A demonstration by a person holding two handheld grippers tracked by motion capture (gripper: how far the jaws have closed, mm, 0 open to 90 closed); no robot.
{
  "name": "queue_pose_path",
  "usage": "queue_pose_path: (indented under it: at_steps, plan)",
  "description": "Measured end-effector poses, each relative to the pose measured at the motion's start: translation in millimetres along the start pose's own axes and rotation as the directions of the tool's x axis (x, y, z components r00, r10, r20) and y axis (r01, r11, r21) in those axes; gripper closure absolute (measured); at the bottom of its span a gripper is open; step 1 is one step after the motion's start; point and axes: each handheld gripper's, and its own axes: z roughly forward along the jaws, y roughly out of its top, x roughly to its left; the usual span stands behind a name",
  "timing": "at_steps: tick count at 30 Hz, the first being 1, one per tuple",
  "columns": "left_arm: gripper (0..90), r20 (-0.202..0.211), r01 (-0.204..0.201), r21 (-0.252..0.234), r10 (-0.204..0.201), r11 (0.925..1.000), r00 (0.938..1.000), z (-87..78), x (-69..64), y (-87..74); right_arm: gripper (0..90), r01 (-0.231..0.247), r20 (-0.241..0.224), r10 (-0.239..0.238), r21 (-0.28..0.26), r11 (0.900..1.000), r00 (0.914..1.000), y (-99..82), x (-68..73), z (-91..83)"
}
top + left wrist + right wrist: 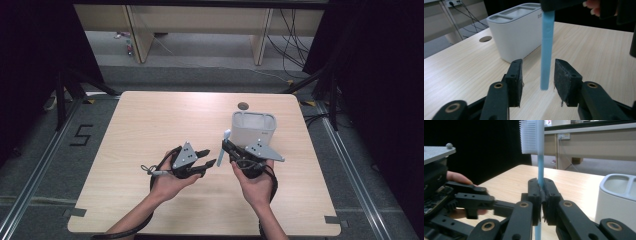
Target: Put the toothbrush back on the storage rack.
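Right gripper view: right gripper (541,195) clamps the toothbrush (539,173); left gripper (537,82) stands half-open around its handle, risking knocking it askew.

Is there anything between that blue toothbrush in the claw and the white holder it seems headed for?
Nothing visible blocks it. The right claw is shut on the blue toothbrush, bristles up, and the white holder stands just beyond it with its top compartments open. The left claw is open, its pads either side of the handle's lower end.
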Motion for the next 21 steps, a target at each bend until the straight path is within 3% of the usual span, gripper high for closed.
queue_pose_path:
  at_steps: [1,2,5,6,7,10,11,14,15,21]
  plan:
    - [55.7,-0.011,-0.003,0.008,0.003,1.0,0.9999,-4.5,3.1,-2.6,86.2,0.021,0.01,-0.021,-0.004,0.9998,0.9997,0.7,-1.6,-0.7]
    - [54.9,-0.018,-0.003,0.013,0.004,0.9999,0.9998,-7.2,5.1,-4.4,86.2,0.014,0.01,-0.014,-0.004,0.9999,0.9999,0.9,-1.3,-1.1]
    - [53.0,-0.032,0.026,0.011,-0.025,0.9996,0.9992,-13.3,9.5,-8.6,86.2,0.031,0.02,-0.031,-0.011,0.9995,0.9993,2.1,-4.1,-2.4]
    - [52.6,-0.035,0.052,0.009,-0.051,0.9986,0.9981,-17.7,12.2,-11.8,86.1,0.031,0.019,-0.031,-0.016,0.9994,0.9993,2.8,-6.0,-3.3]
    - [52.1,-0.035,0.052,0.009,-0.051,0.9986,0.9981,-17.7,12.2,-11.8,86.1,0.016,0.023,-0.016,-0.008,0.9998,0.9996,2.9,-5.7,-4.1]
    - [49.8,-0.053,0.068,0.007,-0.067,0.9977,0.9963,-25.3,19.6,-18.2,86.1,0.038,0.038,-0.037,-0.012,0.9992,0.9986,3.9,-9.7,-5.8]
    - [49.2,-0.063,0.068,0.012,-0.067,0.9976,0.9957,-27.8,20.9,-18.8,86.1,0.018,0.034,-0.018,-0.007,0.9998,0.9993,3.9,-9.2,-6.3]
    - [48.2,-0.079,0.067,0.008,-0.066,0.9977,0.9947,-33.5,25.0,-22.7,86.1,0.034,0.054,-0.034,-0.007,0.9994,0.998,4.0,-12.7,-9.0]
    - [47.6,-0.085,0.075,0.009,-0.074,0.9971,0.9936,-35.5,26.0,-24.3,86.1,0.014,0.048,-0.014,-0.006,0.9999,0.9988,3.6,-12.4,-9.2]
    - [45.3,-0.117,0.08,0.011,-0.078,0.9967,0.99,-44.7,32.0,-32.5,86.1,0.009,0.05,-0.008,-0.014,0.9999,0.9987,4.3,-16.0,-10.7]
